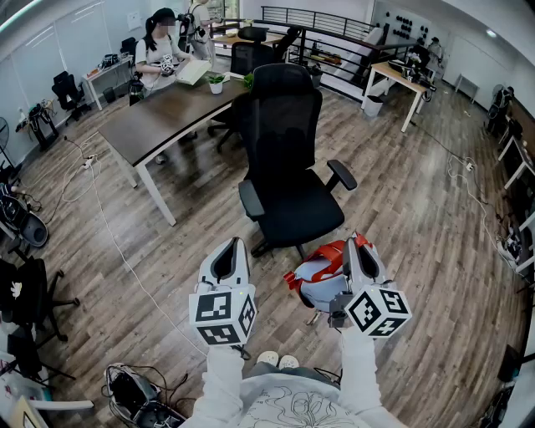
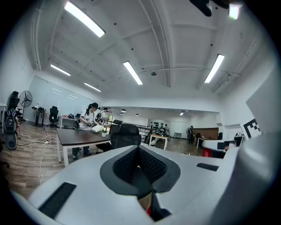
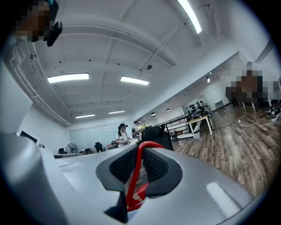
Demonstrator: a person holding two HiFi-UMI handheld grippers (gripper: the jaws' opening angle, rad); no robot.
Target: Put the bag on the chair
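Note:
A black office chair (image 1: 284, 167) stands on the wood floor just ahead of me, its seat (image 1: 294, 216) bare. My right gripper (image 1: 359, 244) is shut on the red strap (image 3: 137, 169) of a red, white and blue bag (image 1: 320, 276). The bag hangs beneath that gripper, to the near right of the seat and over the floor. In the right gripper view the strap runs up between the pads (image 3: 154, 165) and loops over the tip of my right gripper (image 3: 139, 147). My left gripper (image 1: 234, 247) is shut with nothing in it, to the left of the bag and near the seat's front edge; its jaws meet in the left gripper view (image 2: 139, 150).
A long brown table (image 1: 167, 117) stands behind the chair on the left, with a person (image 1: 159, 50) at its far end. A white desk (image 1: 393, 79) and a railing (image 1: 326, 25) are at the back right. Cables (image 1: 100, 217) cross the floor on the left. Dark gear (image 1: 134, 393) lies at the lower left.

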